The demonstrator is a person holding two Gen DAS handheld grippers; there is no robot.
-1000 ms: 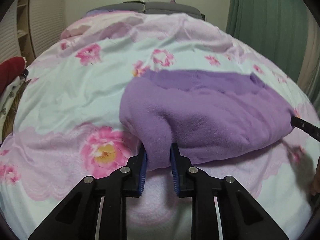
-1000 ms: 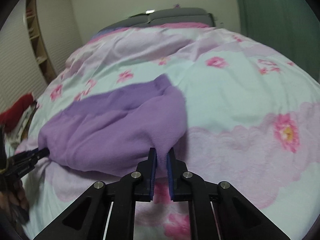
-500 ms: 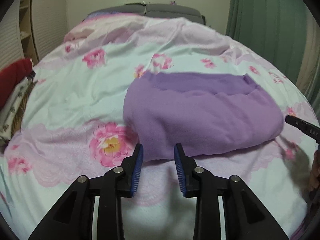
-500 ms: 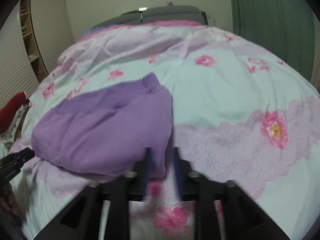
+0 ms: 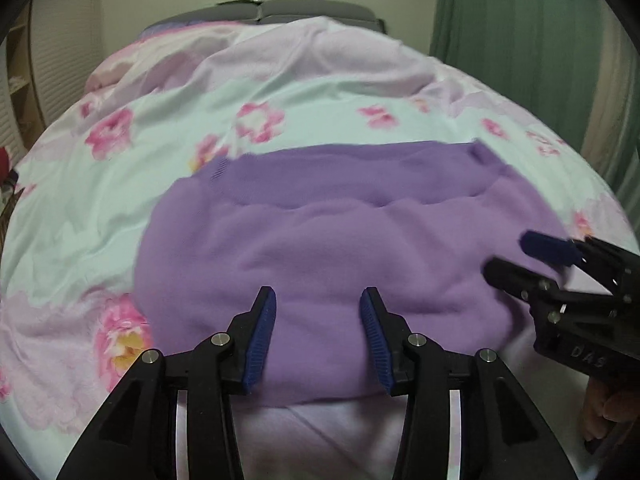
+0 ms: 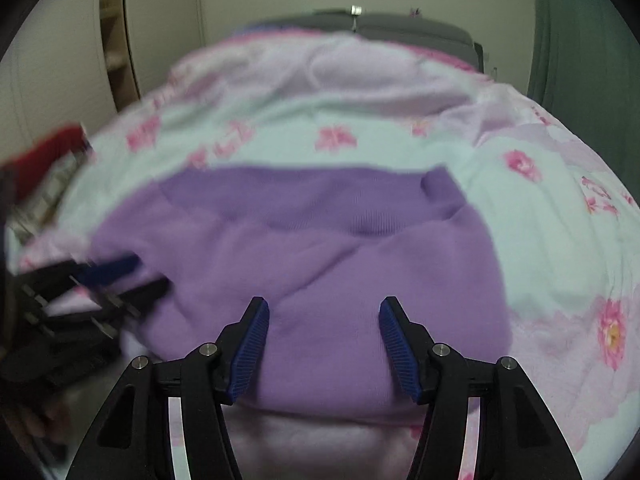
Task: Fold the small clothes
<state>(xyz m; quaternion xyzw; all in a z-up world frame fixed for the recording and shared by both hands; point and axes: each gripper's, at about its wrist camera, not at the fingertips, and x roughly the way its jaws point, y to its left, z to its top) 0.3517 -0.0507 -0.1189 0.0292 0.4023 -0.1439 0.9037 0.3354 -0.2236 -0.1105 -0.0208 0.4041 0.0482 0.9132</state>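
A: The purple garment lies folded over on the floral duvet, right in front of both claws. The left gripper has its jaws spread wide with nothing between them, poised over the near edge of the cloth.

B: And the other one?

A: The right gripper is likewise apart and empty, over the same near fold. I'd judge both are splayed like that to take a fresh hold or press the fold flat.

B: Anything around that matters?

A: The grippers sit close together over one small piece, so they could crowd each other. Beyond that, a grey headboard, a green curtain to the right, and something red at the bed's left edge, too blurred to name. Nothing lies on the garment itself.
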